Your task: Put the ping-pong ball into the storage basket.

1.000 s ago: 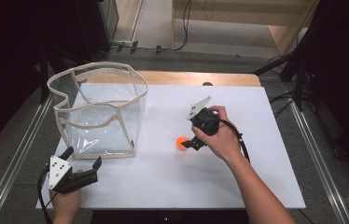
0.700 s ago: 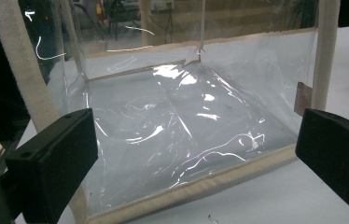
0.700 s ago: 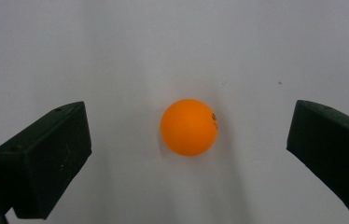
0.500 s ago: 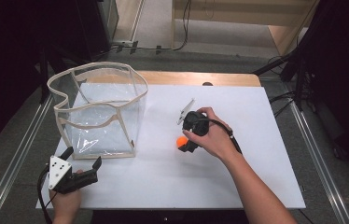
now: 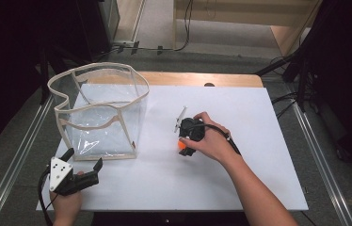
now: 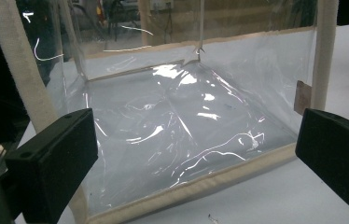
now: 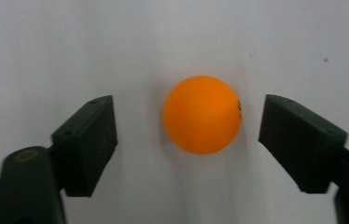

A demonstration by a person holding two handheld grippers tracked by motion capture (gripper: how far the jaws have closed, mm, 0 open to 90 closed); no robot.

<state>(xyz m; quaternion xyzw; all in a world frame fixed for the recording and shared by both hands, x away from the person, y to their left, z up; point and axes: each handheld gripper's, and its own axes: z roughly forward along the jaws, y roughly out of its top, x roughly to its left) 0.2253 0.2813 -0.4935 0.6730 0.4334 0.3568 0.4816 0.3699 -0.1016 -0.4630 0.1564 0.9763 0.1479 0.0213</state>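
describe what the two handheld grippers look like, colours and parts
Both are black with two blocky black jaws. The left gripper carries a grey three-cornered plate with dark dots on top. The right gripper trails a black cable. The person's forearms are bare, with no sleeves showing.

A lab-like recording space — white table (image 5: 259, 155) edged by metal rails (image 5: 322, 155), cables (image 5: 183, 28) across a grey floor (image 5: 221, 61), dark equipment around.
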